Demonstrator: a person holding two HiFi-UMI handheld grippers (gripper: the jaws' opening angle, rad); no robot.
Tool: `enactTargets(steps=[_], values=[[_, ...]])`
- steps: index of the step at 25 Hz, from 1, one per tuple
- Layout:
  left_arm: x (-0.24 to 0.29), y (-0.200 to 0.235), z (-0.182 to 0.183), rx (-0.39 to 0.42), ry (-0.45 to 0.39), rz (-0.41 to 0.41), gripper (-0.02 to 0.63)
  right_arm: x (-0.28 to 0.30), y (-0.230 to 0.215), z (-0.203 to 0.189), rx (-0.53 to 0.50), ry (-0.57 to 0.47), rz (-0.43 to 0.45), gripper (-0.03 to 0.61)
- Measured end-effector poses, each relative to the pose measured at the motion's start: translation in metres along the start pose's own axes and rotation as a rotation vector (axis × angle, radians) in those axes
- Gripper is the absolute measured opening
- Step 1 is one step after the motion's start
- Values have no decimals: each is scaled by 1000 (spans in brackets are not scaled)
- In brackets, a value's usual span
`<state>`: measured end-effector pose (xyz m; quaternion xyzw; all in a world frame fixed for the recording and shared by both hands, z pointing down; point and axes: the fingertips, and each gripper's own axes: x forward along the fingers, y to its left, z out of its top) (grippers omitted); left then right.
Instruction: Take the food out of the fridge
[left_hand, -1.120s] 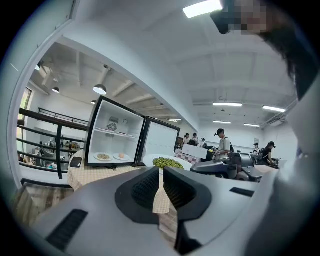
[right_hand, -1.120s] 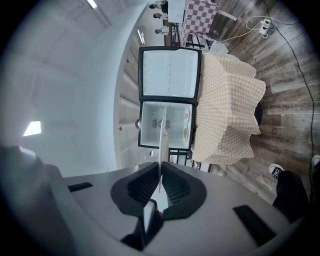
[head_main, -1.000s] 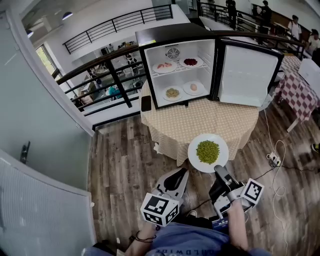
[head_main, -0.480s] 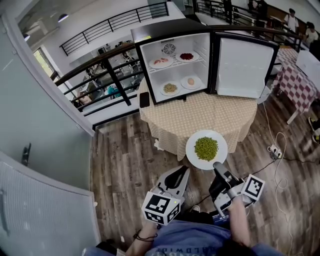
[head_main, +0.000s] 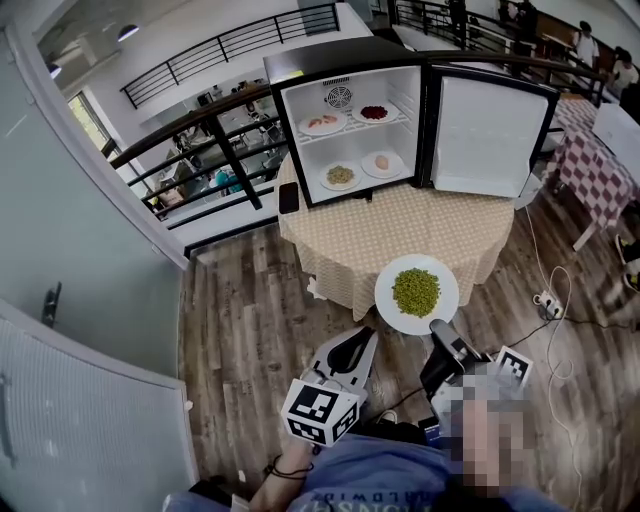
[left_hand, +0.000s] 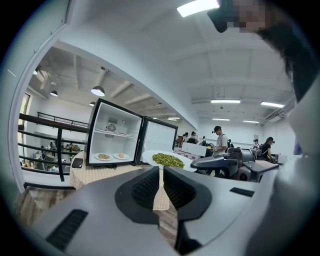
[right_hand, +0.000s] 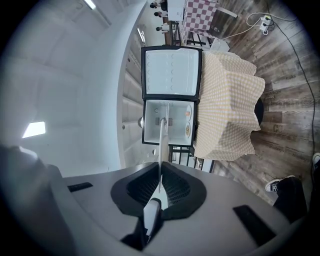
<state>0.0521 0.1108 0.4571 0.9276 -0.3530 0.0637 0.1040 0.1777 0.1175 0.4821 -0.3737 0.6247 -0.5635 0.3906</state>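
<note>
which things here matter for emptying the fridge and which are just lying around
Job: fridge; green-food plate in right gripper; inside: pink-food plate, red-food plate, yellowish-food plate, pale-food plate.
Lying about: black phone on tablecloth; power strip on floor.

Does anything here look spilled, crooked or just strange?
Nothing is spilled. Oddest is the plate of peas, held in mid-air, pinched only at its rim by the right gripper. The fridge on the table stands wide open.
</note>
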Motion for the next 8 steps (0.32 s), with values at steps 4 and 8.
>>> enactTargets(steps=[4, 8], values=[[15, 7, 10, -9, 20, 0, 21, 12, 8, 18, 4, -11, -5, 28], [23, 14, 15, -9, 24, 1, 21, 20, 11, 28, 5, -18, -5, 28]])
